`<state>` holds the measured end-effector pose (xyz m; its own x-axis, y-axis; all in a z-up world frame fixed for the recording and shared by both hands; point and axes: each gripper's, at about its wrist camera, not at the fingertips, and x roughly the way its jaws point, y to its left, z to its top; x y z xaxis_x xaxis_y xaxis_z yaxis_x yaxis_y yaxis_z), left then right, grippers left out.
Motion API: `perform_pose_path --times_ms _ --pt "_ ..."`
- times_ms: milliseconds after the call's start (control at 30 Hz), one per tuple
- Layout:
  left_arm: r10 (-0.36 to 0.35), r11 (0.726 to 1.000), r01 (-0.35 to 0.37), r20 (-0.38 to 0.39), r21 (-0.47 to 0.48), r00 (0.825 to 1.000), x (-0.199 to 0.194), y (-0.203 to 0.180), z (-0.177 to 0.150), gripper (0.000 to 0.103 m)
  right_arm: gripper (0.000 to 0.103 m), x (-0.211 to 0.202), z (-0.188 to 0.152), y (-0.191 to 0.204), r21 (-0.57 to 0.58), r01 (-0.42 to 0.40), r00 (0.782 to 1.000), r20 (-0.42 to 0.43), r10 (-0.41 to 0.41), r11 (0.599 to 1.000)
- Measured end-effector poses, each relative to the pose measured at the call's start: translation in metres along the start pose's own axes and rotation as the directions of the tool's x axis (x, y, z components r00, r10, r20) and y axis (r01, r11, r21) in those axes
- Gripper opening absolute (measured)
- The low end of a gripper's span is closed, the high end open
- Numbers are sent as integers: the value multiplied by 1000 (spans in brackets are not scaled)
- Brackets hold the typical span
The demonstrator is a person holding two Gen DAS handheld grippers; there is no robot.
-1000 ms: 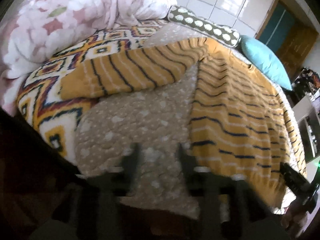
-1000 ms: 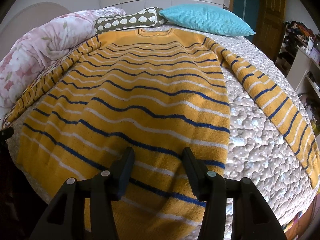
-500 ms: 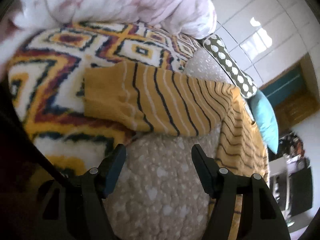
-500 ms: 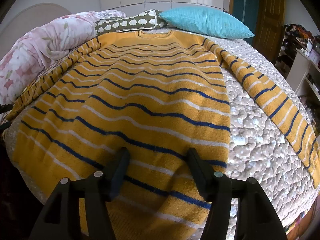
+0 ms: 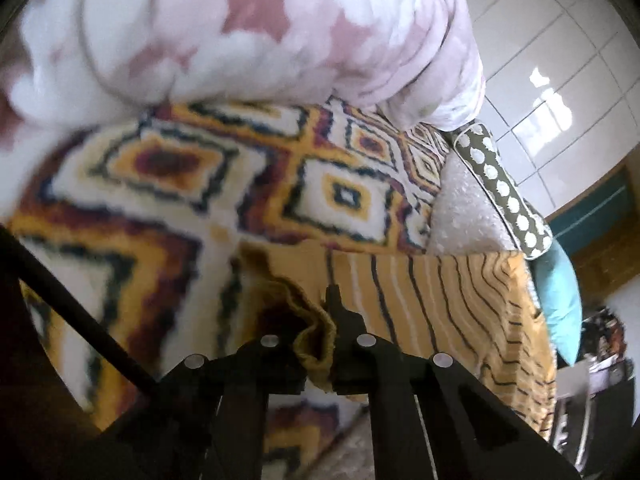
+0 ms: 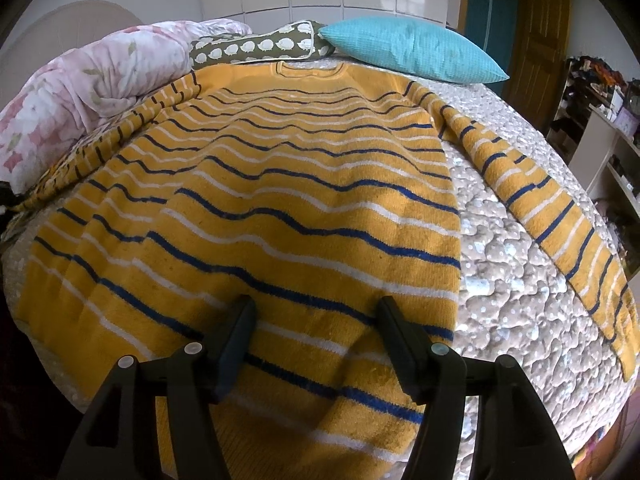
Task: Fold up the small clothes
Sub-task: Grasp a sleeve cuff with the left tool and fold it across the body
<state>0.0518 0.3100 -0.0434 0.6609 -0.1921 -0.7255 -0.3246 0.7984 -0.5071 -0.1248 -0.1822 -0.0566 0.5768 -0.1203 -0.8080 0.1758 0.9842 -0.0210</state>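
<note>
While the right gripper (image 6: 314,340) hangs open over the striped sweater's (image 6: 256,200) hem on the bed, only the left view shows the left gripper (image 5: 326,320), wide apart a moment ago, now pinching the sleeve cuff (image 5: 316,332).

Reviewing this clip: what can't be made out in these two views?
- Sleeve cuff, left wrist view: pinched end hidden between the shut left claw.
- Duvet, left wrist view: blurred.
- Sweater hem, right wrist view: hidden behind the open right claw.
- Shelf items, right wrist view: too small.
</note>
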Motion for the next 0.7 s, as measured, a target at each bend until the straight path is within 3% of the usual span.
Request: perform_pose_path --times_ms 200,300,367,467,567,700 --pt "115 982 -136 155 132 981 -30 -35 27 5 67 -7 5 -3 13 -20 1000 19 20 1000" --pt "117 968 -164 233 192 965 -48 -72 41 4 67 -21 8 -9 35 -44 996 74 41 998" --pt "65 963 -124 238 239 969 -57 -100 41 4 67 -29 9 -13 41 -55 993 108 50 998" --pt "-51 945 -12 183 327 982 -63 -154 23 4 67 -37 8 -18 50 -62 988 143 54 997" --pt "-162 901 112 85 418 983 -53 -219 -10 4 67 -39 5 -27 79 -77 985 162 64 994" --pt "-258 829 269 -90 490 962 -23 -312 -66 4 67 -39 -2 -44 123 -91 984 163 71 988"
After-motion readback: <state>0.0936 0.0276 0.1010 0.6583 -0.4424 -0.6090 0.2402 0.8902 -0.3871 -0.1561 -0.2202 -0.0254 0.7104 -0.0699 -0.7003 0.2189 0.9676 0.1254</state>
